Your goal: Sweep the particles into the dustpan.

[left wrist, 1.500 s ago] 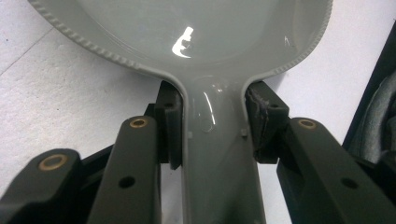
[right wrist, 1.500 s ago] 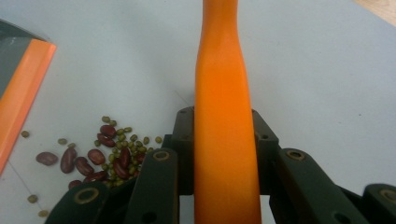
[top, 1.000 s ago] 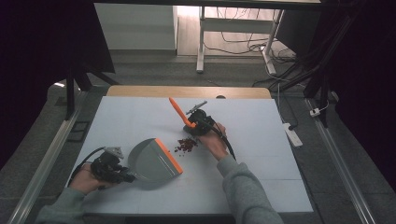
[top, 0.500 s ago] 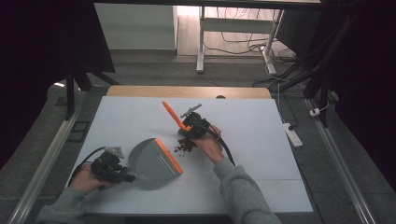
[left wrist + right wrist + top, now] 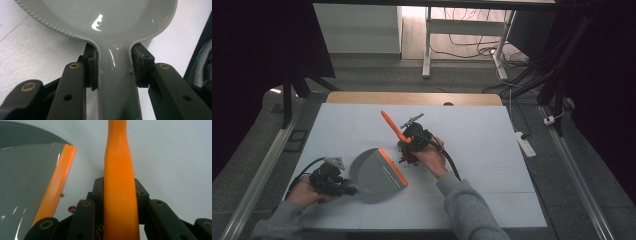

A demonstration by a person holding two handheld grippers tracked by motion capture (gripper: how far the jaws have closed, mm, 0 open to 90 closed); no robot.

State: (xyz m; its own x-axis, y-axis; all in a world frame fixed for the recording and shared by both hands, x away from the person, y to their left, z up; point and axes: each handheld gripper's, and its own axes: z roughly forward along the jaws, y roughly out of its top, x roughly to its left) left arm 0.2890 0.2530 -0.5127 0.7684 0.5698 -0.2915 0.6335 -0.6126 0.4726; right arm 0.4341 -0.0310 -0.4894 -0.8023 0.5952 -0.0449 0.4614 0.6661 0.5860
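Observation:
A grey dustpan with an orange lip lies on the white table, its mouth facing right. My left gripper is shut on the dustpan's handle, a pad on either side. My right gripper is shut on an orange brush handle that slants up and to the left. A small pile of dark red bits lies under the right gripper, just right of the orange lip. In the right gripper view the lip runs close at the left, with a few crumbs beside it.
The white tabletop stretches open to the right and at the back. A wooden edge borders its far side. A power strip lies on the floor off the right edge. Metal rails run along both sides.
My right gripper has carried the brush leftward and nearer, down onto the pile of bits and closer to the dustpan's lip. The left gripper and dustpan have stayed put.

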